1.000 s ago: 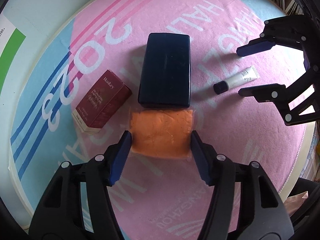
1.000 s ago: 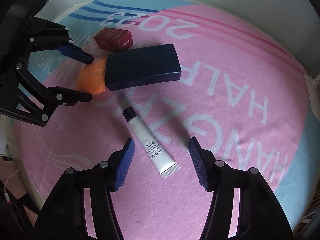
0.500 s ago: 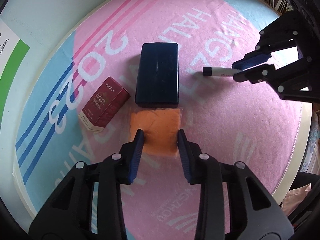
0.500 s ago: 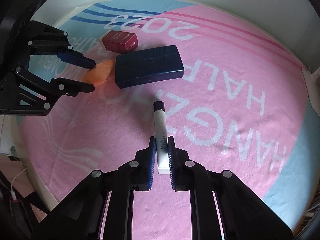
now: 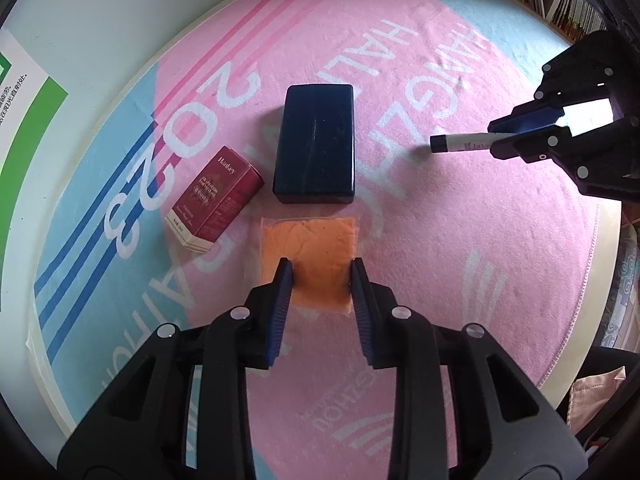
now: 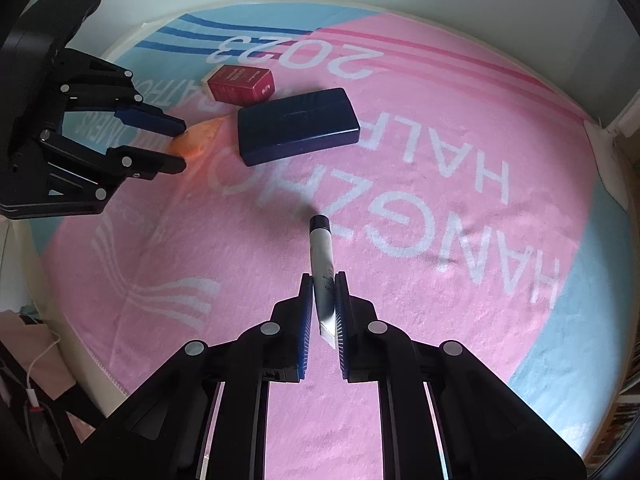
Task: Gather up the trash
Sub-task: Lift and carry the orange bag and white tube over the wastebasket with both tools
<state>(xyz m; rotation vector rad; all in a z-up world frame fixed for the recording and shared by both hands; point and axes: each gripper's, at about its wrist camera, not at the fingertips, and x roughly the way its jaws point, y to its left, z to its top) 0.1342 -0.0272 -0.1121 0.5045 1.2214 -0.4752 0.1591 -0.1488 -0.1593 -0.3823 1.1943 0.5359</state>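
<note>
My left gripper (image 5: 319, 268) is shut on the near end of a flat orange packet (image 5: 310, 249) and holds it just above the pink towel; the packet also shows in the right wrist view (image 6: 197, 139). My right gripper (image 6: 323, 280) is shut on a white tube with a black cap (image 6: 321, 247), lifted off the towel with the cap pointing away; the tube also shows in the left wrist view (image 5: 460, 143). A dark red carton (image 5: 216, 199) lies on its side left of the packet.
A dark blue case (image 5: 316, 153) lies beyond the packet in the middle of the pink and blue towel (image 5: 460, 240). The towel covers a round table (image 5: 120, 32). Books stand on a shelf (image 5: 568, 4) at the far right.
Both grippers closed, the left on the orange packet and the right on the tube. Both have lifted their items off the towel and drawn back from the blue case.
</note>
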